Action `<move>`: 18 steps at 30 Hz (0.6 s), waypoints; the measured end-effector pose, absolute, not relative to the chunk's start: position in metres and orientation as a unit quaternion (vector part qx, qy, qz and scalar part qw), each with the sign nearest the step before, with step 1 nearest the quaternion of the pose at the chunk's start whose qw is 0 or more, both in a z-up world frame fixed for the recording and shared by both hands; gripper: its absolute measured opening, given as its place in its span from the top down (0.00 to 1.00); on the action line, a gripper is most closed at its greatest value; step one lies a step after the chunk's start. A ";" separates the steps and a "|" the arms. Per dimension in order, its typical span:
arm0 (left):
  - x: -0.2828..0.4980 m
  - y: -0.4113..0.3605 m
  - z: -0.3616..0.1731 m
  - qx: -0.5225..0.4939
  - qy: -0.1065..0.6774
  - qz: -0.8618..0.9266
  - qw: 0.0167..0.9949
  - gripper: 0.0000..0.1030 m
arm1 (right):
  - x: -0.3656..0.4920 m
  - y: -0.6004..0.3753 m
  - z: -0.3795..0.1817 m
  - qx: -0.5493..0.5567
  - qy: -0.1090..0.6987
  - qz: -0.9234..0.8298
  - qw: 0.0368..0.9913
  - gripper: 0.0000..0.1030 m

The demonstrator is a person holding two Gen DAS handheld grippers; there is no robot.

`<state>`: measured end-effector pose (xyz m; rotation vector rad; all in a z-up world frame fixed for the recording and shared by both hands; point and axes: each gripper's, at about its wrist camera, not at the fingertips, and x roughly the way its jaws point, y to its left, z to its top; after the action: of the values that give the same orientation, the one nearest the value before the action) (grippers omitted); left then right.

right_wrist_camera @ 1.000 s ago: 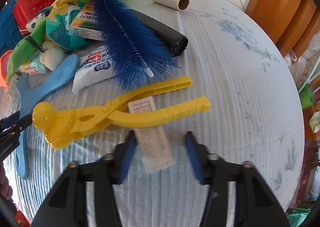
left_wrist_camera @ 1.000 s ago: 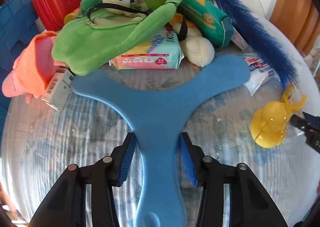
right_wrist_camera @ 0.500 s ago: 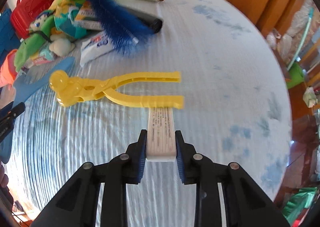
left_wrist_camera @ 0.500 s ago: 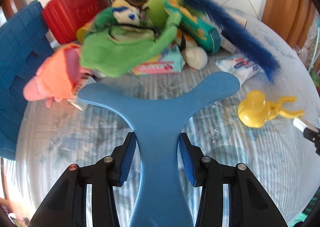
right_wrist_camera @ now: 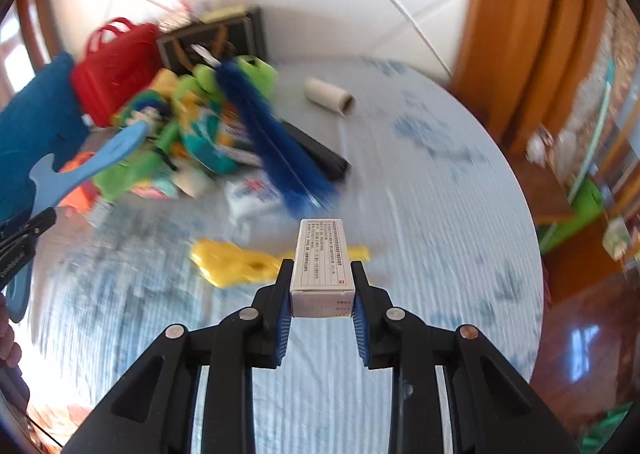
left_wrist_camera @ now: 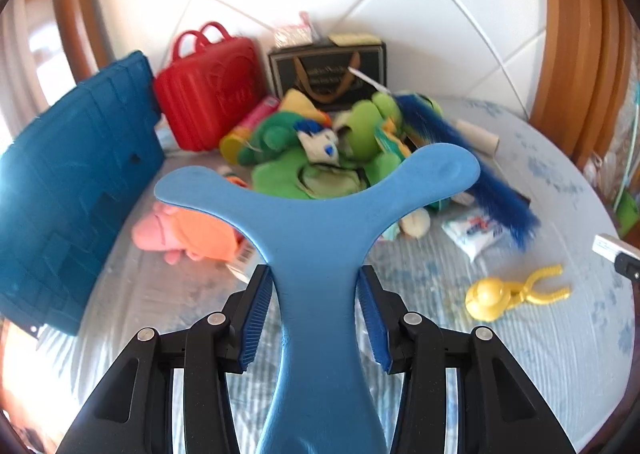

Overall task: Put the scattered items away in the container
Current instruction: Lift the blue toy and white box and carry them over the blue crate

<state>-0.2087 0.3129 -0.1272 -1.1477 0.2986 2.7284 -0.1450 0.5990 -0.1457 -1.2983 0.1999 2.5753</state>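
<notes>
Clamping a blue three-armed boomerang (left_wrist_camera: 316, 238) by one arm, the left gripper (left_wrist_camera: 316, 314) carries it above the surface (left_wrist_camera: 500, 354); the right gripper (right_wrist_camera: 322, 304) jaws grasp a small white printed box (right_wrist_camera: 322, 266), both lifted, apparently bound for the blue container (left_wrist_camera: 60, 222) at far left; a yellow snowball clamp (left_wrist_camera: 516, 292) lies loose below; plush toys (left_wrist_camera: 316, 162) and a blue bristle brush (left_wrist_camera: 472, 162) crowd the route, a red case (left_wrist_camera: 208, 94) behind.
</notes>
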 end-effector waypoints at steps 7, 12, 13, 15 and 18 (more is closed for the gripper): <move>-0.206 0.280 -0.100 -0.365 0.080 0.925 0.065 0.58 | -0.177 0.546 -0.110 -0.399 0.041 0.914 0.058 0.75; -0.215 0.238 -0.078 -0.337 0.067 0.937 0.066 0.58 | -0.193 0.496 -0.085 -0.366 0.026 0.929 0.036 0.75; -0.218 0.227 -0.073 -0.330 0.067 0.939 0.069 0.58 | -0.196 0.486 -0.080 -0.358 0.025 0.933 0.035 0.75; -0.223 0.208 -0.065 -0.320 0.072 0.942 0.077 0.58 | -0.203 0.462 -0.071 -0.345 0.020 0.937 0.037 0.75; -0.229 0.178 -0.054 -0.305 0.077 0.945 0.087 0.58 | -0.212 0.430 -0.061 -0.330 0.022 0.943 0.042 0.75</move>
<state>-0.2294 0.1785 -0.0537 -0.9080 0.2298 2.8149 -0.2124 0.4296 -0.0606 -1.0111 0.0674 2.8846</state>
